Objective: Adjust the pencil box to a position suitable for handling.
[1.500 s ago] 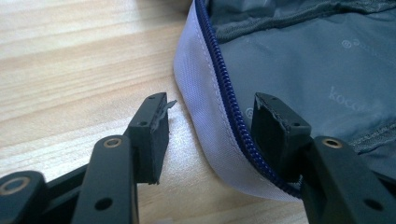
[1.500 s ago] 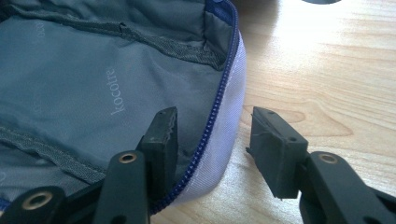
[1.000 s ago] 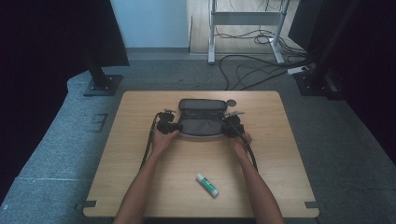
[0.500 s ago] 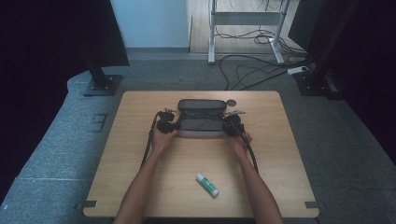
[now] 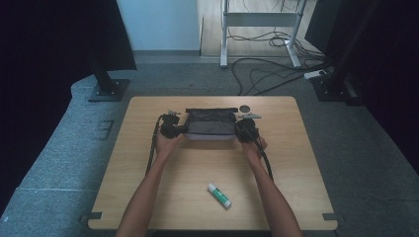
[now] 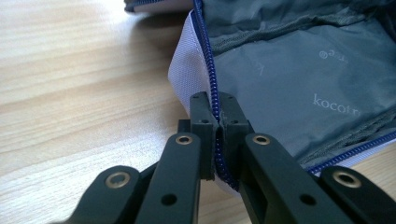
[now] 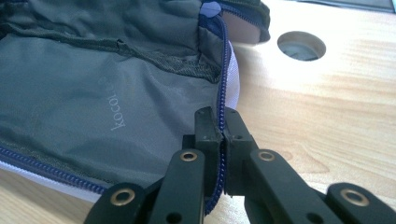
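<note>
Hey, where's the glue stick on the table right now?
In the high view the glue stick lies on the near part of the table, between the person's forearms and well apart from the open pouch farther back.

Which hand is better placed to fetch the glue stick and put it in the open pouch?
Right, probably: the glue stick lies nearer the right forearm. Both tools grip the pouch rim, so the left tool can keep holding.

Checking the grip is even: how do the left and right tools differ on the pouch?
The left tool pinches the pouch at its left end, the right tool at its right end. A round table hole lies beyond the right tool; plain wood lies beside the left. Both are shut on the blue zipper edge.
</note>
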### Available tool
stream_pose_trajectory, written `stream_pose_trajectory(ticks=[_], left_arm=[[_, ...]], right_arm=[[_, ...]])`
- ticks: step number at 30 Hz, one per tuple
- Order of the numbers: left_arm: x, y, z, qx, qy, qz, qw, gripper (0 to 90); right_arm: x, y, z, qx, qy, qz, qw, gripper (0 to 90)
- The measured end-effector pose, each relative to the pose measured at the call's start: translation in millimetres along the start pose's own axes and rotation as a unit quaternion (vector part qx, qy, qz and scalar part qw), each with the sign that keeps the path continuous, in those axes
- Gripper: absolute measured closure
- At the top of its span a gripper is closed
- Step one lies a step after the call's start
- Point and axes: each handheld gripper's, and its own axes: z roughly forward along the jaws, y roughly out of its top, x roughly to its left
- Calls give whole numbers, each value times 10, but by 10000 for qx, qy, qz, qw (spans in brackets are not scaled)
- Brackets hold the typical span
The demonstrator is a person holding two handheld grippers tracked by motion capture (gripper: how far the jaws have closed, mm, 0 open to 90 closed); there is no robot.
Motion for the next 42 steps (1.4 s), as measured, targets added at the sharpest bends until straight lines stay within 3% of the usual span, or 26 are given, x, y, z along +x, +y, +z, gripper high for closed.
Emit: stream_pose_trajectory(ticks=[4, 6, 11, 22, 42], left_arm=[[-20, 17, -84, -67, -60, 24, 10000, 873], [-42, 35, -152, -123, -198, -26, 9997, 873], [-165, 98, -285, -210, -90, 305, 9993, 875], [-237, 170, -517, -475, -209, 342, 9981, 873], [-176, 22, -773, -681, -415, 372, 9961, 871]], right_arm=[[7, 15, -58, -49, 42, -20, 10000, 863], [1, 24, -103, -113, 58, 16, 9999, 864], [-38, 67, -216, -287, 94, 104, 9995, 865], [-23, 120, -440, -472, 168, -13, 9987, 865], [148, 112, -681, -641, 345, -261, 9970, 864]])
